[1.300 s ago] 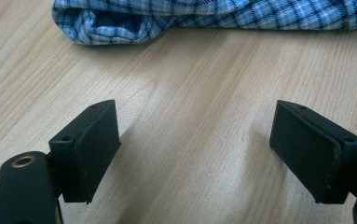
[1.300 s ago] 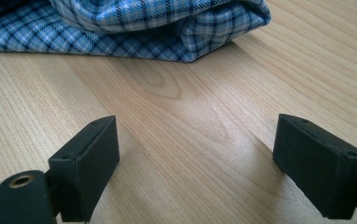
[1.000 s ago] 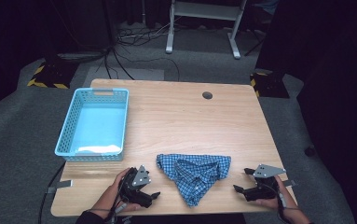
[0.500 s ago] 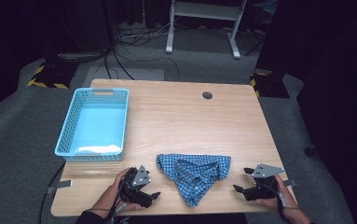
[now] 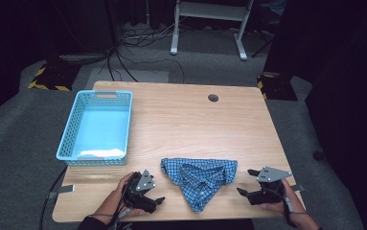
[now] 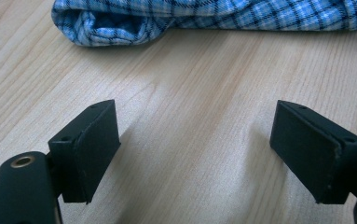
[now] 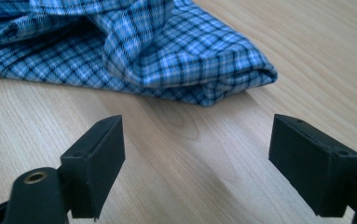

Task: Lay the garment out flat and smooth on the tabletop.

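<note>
A blue checked shirt (image 5: pixel 200 176) lies crumpled near the front edge of the wooden table (image 5: pixel 186 120). To its left rests my left gripper (image 5: pixel 158 200), held by a hand, jaws wide open over bare wood. Its own view has the shirt's rolled edge (image 6: pixel 115 23) a short way ahead of the open gripper (image 6: pixel 209 154). My right gripper (image 5: pixel 246 182) sits just right of the shirt, open too. In the right gripper view a folded corner of the shirt (image 7: pixel 204 70) lies just beyond the gripper (image 7: pixel 218 161), with nothing between its jaws.
A light blue plastic basket (image 5: pixel 71 129) stands at the table's left, with something pale lying at its near end. A round cable hole (image 5: pixel 213 97) is at the back right. Cables and a white frame leg (image 5: pixel 175 28) are on the floor beyond.
</note>
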A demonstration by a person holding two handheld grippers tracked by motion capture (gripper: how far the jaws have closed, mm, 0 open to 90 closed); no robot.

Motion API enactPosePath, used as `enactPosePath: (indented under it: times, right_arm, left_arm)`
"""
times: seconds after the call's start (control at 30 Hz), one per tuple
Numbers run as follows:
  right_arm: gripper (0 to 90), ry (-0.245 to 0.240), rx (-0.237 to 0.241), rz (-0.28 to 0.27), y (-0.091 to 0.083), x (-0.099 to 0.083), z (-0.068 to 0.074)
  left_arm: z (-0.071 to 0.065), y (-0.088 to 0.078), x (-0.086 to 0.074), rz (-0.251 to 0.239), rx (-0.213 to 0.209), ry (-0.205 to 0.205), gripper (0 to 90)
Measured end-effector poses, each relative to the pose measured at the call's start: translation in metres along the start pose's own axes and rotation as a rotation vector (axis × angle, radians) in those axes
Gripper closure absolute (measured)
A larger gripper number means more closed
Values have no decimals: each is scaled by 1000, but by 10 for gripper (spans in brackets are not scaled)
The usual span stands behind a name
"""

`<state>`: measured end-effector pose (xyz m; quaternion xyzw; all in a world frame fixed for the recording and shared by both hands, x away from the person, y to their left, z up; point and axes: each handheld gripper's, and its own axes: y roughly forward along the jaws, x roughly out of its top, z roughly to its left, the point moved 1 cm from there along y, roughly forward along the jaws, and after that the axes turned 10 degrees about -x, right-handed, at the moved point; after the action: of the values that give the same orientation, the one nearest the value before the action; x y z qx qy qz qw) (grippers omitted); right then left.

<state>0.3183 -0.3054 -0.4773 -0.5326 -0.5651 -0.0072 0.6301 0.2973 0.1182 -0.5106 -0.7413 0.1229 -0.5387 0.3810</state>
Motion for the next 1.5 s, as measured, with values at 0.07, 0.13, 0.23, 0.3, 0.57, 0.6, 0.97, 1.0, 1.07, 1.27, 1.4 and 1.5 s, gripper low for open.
enactPosePath:
  times: [0.07,0.13,0.23,0.3,0.57,0.6,0.97,1.0,1.07,1.27,1.4,1.5]
  right_arm:
    - [189,2,7,-4,0,1,0]
    - [191,-3,6,-8,-2,5,1]
    - [196,-3,12,-32,-5,14,3]
    - [198,-5,12,-34,-6,16,4]
    - [204,-37,28,-58,-6,32,11]
    - [208,-41,27,-60,-6,34,11]
    - [218,-80,37,-72,2,51,18]
    - [218,-81,36,-72,2,52,18]
    - [218,-80,41,-72,4,54,19]
    - [217,-88,56,-66,11,59,21]
    - [218,-94,59,-61,16,64,22]
    - [221,-96,55,-55,20,69,23]
  left_arm:
    - [0,0,0,0,0,0,154]
    - [0,0,0,0,0,0,154]
    - [0,0,0,0,0,0,154]
    - [0,0,0,0,1,-1,154]
    - [0,0,0,0,1,-1,154]
    - [0,0,0,0,1,-1,154]
    - [0,0,0,0,1,-1,154]
    - [0,0,0,0,1,-1,154]
    - [0,0,0,0,1,-1,154]
    - [0,0,0,0,1,-1,154]
    - [0,0,0,1,2,-2,154]
    - [0,0,0,1,2,-2,154]
